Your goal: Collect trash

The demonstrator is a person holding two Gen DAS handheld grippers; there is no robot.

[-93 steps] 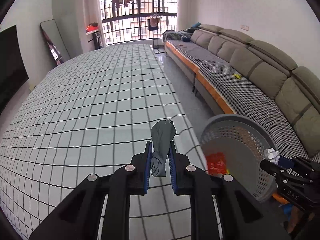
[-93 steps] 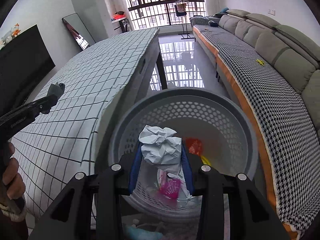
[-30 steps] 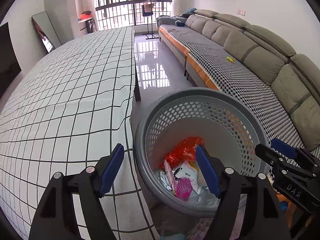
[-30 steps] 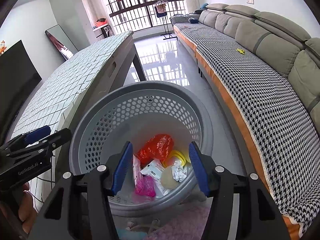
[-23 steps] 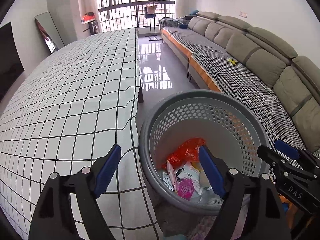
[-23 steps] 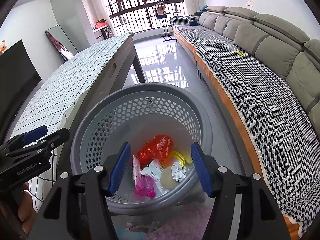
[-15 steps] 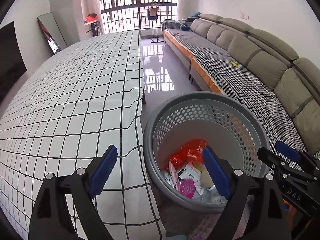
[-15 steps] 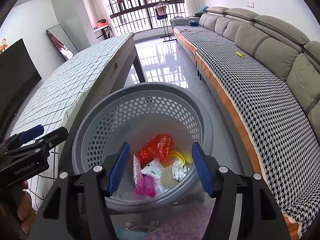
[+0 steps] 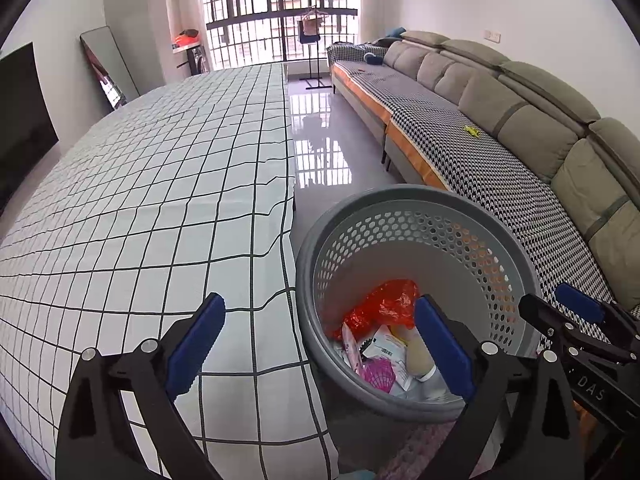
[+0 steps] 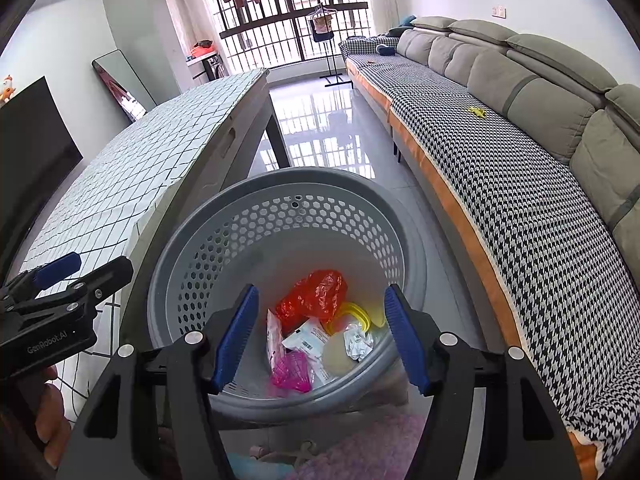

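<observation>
A grey perforated basket (image 9: 516,256) stands on the floor beside the table and also shows in the right wrist view (image 10: 200,256). It holds trash: a red plastic bag (image 10: 316,292), a pink net (image 10: 292,372), a white packet (image 10: 308,338), a crumpled white paper (image 10: 358,342) and a yellow piece (image 10: 354,312). My left gripper (image 9: 320,332) is open and empty, straddling the table edge and the basket rim. My right gripper (image 10: 320,320) is open and empty above the basket's mouth.
A long table with a black-grid white cloth (image 9: 160,200) lies to the left. A grey sofa with a houndstooth cover (image 9: 500,168) runs along the right, with a small yellow thing (image 10: 477,112) on it. Glossy floor (image 9: 324,152) lies between them. A pinkish mat (image 10: 360,452) lies under the basket.
Earlier both grippers held trash, a grey rag and a white paper ball; both are now open and empty. Over the last second the left gripper has drifted back and left towards the table.
</observation>
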